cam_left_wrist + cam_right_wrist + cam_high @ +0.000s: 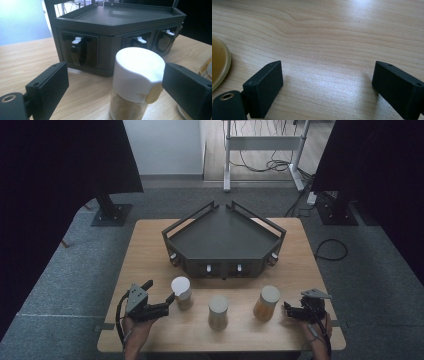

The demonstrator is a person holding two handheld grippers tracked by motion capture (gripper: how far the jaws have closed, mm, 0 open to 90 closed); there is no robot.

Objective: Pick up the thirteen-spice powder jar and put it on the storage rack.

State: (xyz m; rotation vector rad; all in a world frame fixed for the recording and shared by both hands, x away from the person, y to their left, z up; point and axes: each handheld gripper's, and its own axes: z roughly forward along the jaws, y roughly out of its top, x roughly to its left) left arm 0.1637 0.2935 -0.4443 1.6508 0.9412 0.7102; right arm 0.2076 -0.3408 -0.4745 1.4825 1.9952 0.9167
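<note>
White-capped jar point(182, 291): upright on worktop point(150, 245), leftmost of three, just before dark rack point(223, 241). Between jaws of left gripper point(159, 297); jaws wide open, right one touching or almost touching cap in left gripper view point(139, 71), left one well clear, no grip. Middle jar point(218, 311) and amber jar point(266, 302) standing alongside. Right gripper point(290, 309): near amber jar, jaws wide apart over bare wood, holding nothing.
</note>
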